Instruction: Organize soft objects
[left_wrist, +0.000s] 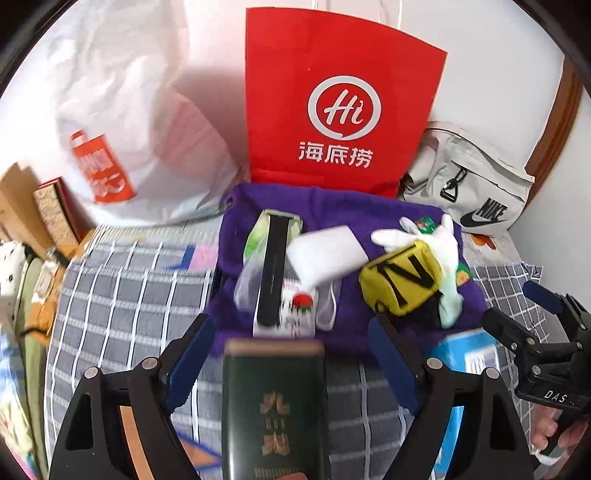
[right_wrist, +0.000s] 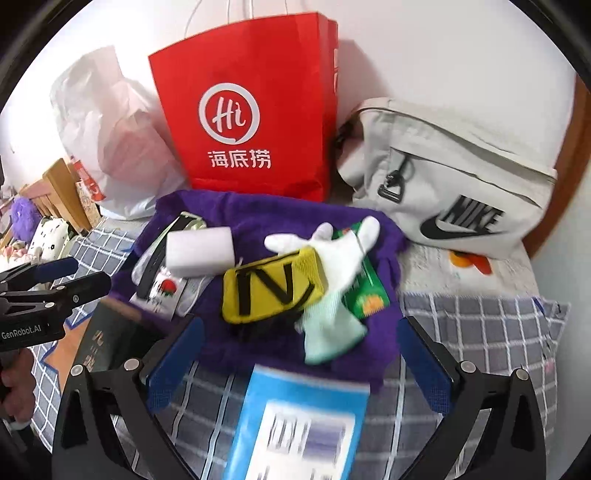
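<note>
- The left gripper (left_wrist: 291, 363) stands wide open with nothing between its blue-padded fingers (left_wrist: 188, 360); a dark green rigid box with gold characters (left_wrist: 275, 410) lies in the gap below, and contact with it cannot be told.
- The right gripper (right_wrist: 301, 363) is likewise spread wide and empty, above a glossy light-blue carton with a printed label (right_wrist: 295, 424).
- The soft things sit heaped on a fuzzy purple knit cloth (right_wrist: 258, 214) spread over a grey checked bedsheet (right_wrist: 480, 332): a yellow fabric pouch marked with a black N (right_wrist: 273, 288), a limp white cotton glove (right_wrist: 332, 251), a white foam block (right_wrist: 199, 251).
- Risk, as a judgement: the glove drapes over the pouch, so pinching either may drag the other along.
- The foam block would likely compress and slip from a shallow grip.
- The hard boxes under both grippers could be caught by mistake.
- A red paper bag with a white logo (right_wrist: 255, 110) stands behind; a careless reach might tip it.
</note>
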